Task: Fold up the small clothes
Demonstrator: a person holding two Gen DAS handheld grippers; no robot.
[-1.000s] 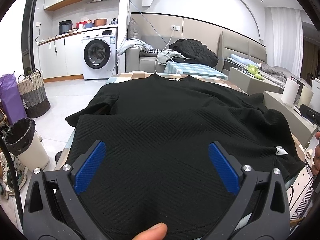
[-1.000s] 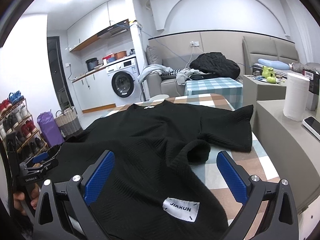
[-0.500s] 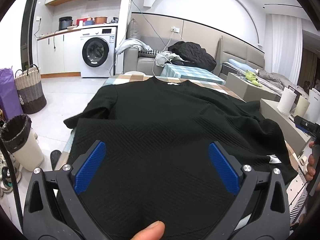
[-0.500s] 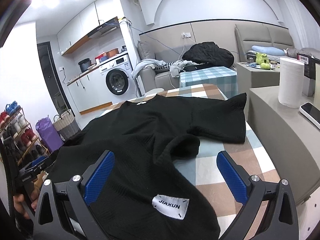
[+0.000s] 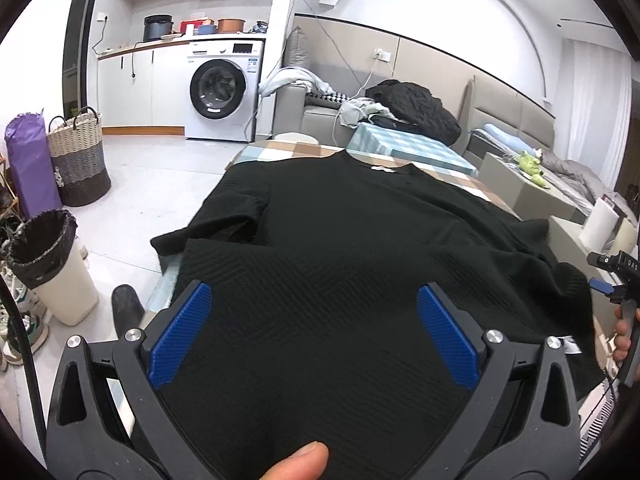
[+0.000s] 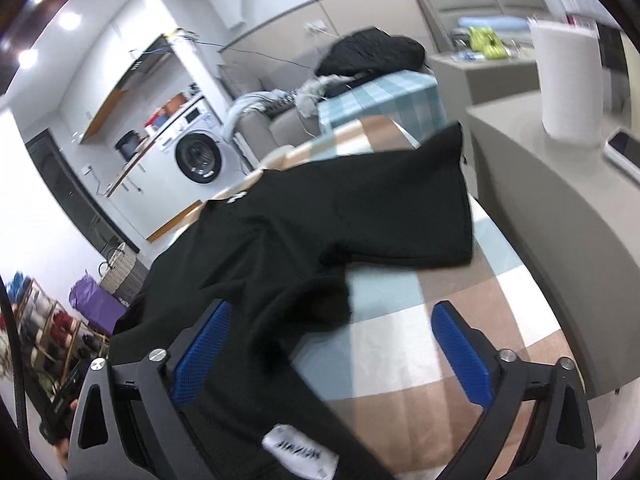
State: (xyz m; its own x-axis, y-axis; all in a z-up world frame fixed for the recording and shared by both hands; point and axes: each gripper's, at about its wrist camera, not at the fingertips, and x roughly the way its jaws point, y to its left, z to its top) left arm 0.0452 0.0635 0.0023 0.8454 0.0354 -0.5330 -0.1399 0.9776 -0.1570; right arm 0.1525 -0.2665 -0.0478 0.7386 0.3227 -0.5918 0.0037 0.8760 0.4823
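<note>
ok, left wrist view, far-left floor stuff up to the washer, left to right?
purple bag → woven basket → washing machine. The bin sits nearer, below the bag and basket, so its slot is unclear.

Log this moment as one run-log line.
stage: fold not begun | black shirt flat on checked table | left gripper open above hem | right gripper closing, unpinched

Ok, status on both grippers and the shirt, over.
Left gripper open over the hem, gripping nothing. Right gripper closing at the black shirt edge, pads not pressing. Shirt flat on the checked table. Nothing in the way.
</note>
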